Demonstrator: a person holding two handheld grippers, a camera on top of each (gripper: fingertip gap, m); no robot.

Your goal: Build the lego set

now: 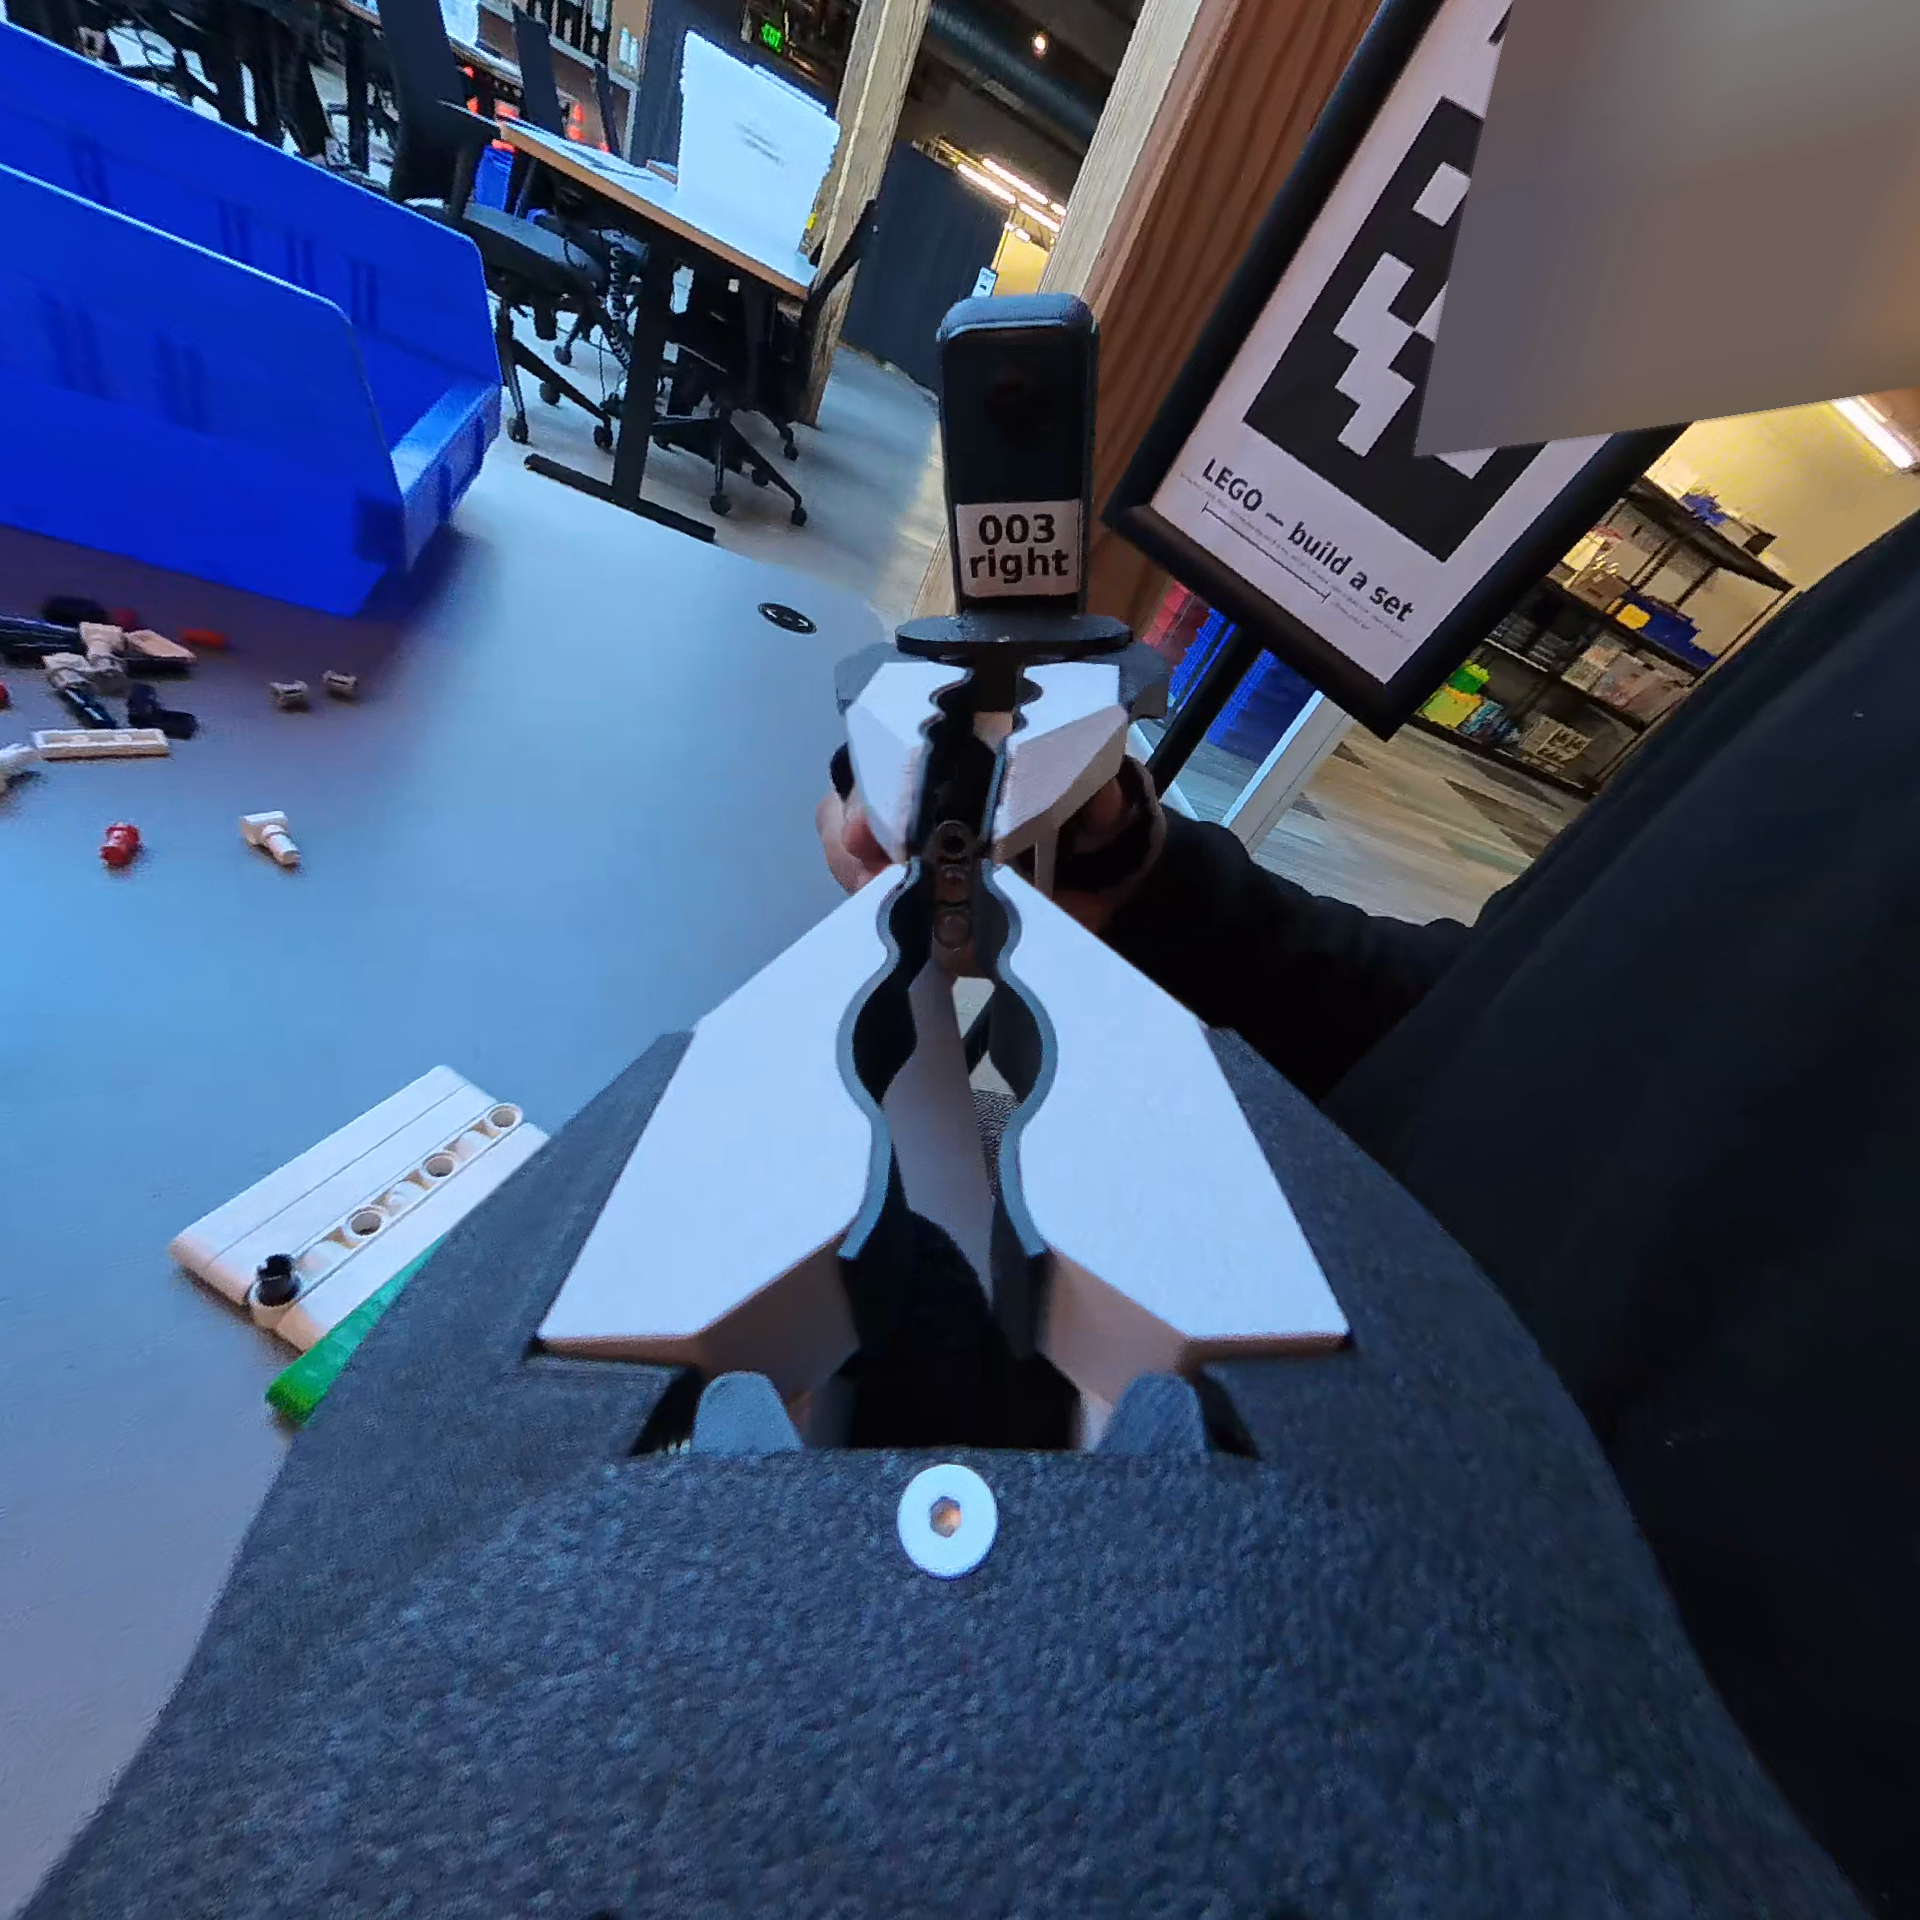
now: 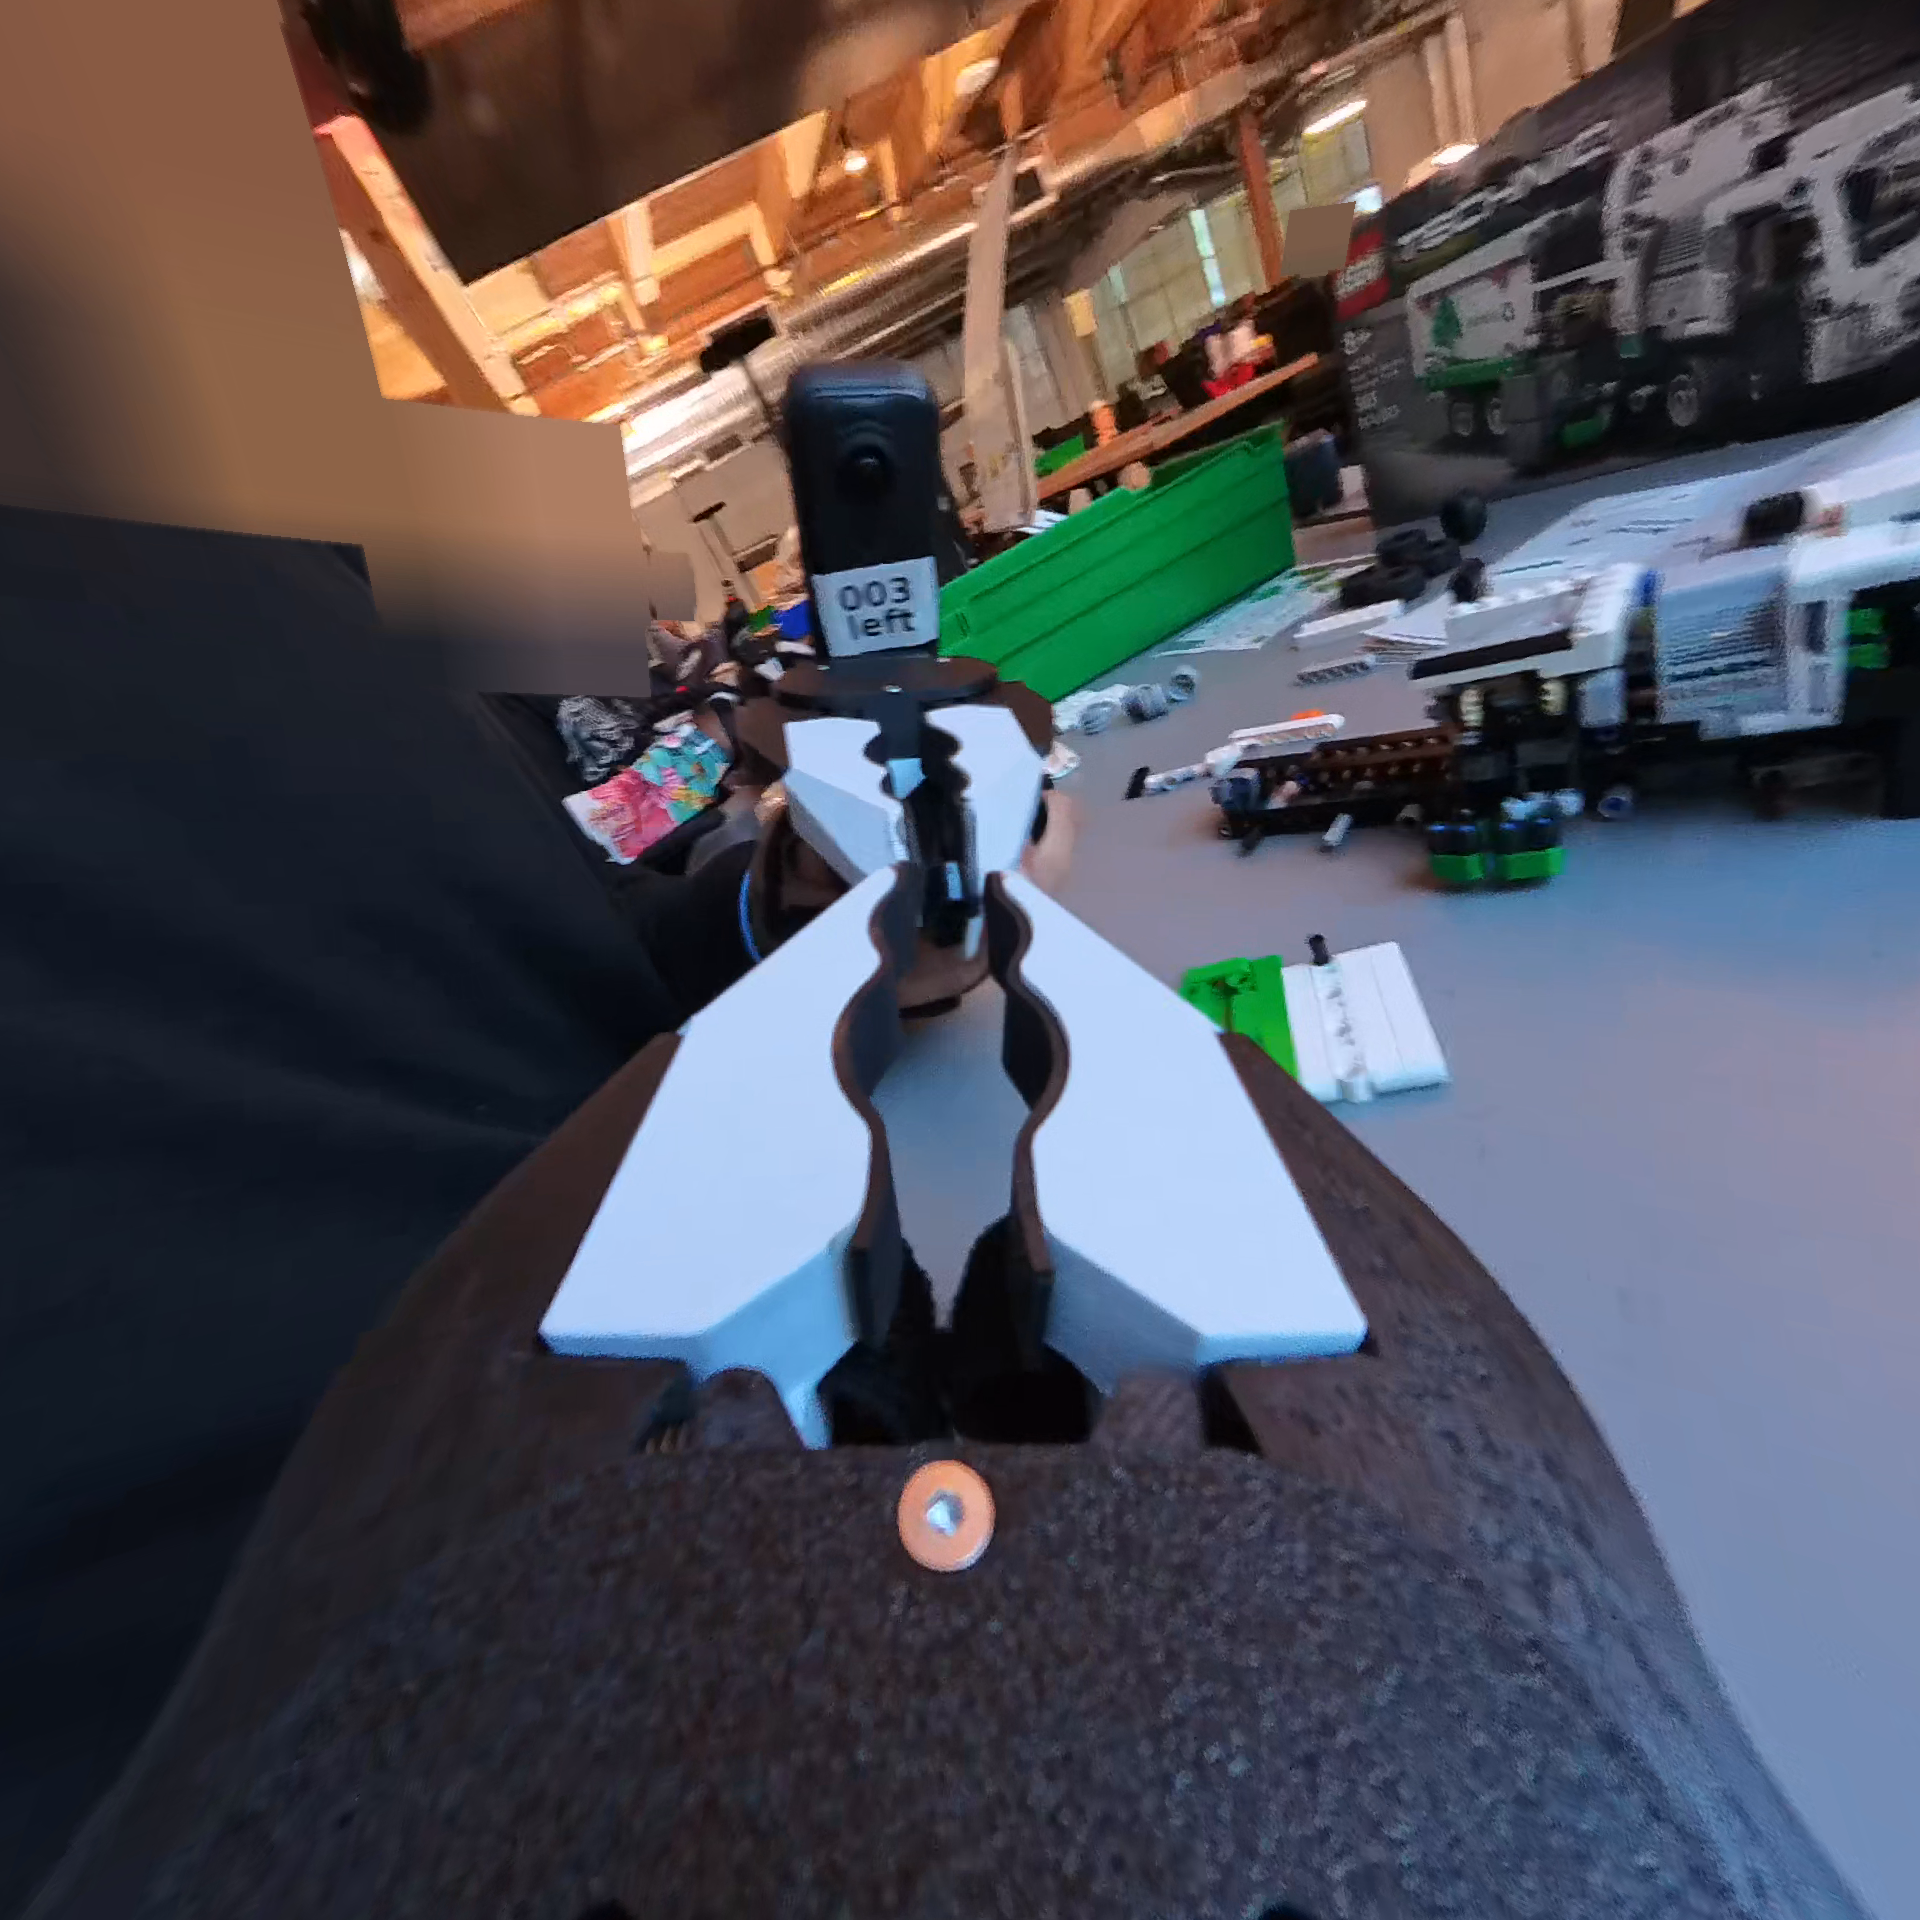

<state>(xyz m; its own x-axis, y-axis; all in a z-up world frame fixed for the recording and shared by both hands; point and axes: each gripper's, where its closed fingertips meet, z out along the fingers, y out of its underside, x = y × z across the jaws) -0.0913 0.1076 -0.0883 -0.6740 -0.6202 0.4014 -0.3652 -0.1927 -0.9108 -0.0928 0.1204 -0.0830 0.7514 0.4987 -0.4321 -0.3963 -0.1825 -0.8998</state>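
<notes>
My two grippers meet tip to tip in the air above the grey table [image 1: 540, 935]. My left gripper [image 1: 951, 883] is shut on a small lego assembly: a white piece [image 1: 940, 1091] lies between its fingers and a black beam with holes [image 1: 951, 894] sticks out at the tips. My right gripper [image 2: 943, 883] faces it and closes on the other end of the black beam [image 2: 940, 904]. The right gripper also shows in the left wrist view [image 1: 961, 821], and the left gripper in the right wrist view [image 2: 925, 821].
A white panel with a black pin [image 1: 353, 1216] [image 2: 1361, 1023] and a green piece [image 1: 343, 1340] [image 2: 1236, 997] lie on the table. Loose parts [image 1: 104, 675], blue bins [image 1: 208, 364], a framed sign [image 1: 1351, 416], a green bin [image 2: 1122, 561], a part-built white truck [image 2: 1683, 623] and a black chassis [image 2: 1340, 769] stand around. The tips of both grippers are at nearly the same place. The part-built white truck [image 2: 1683, 623] is about equally far from each gripper, around 20 cm.
</notes>
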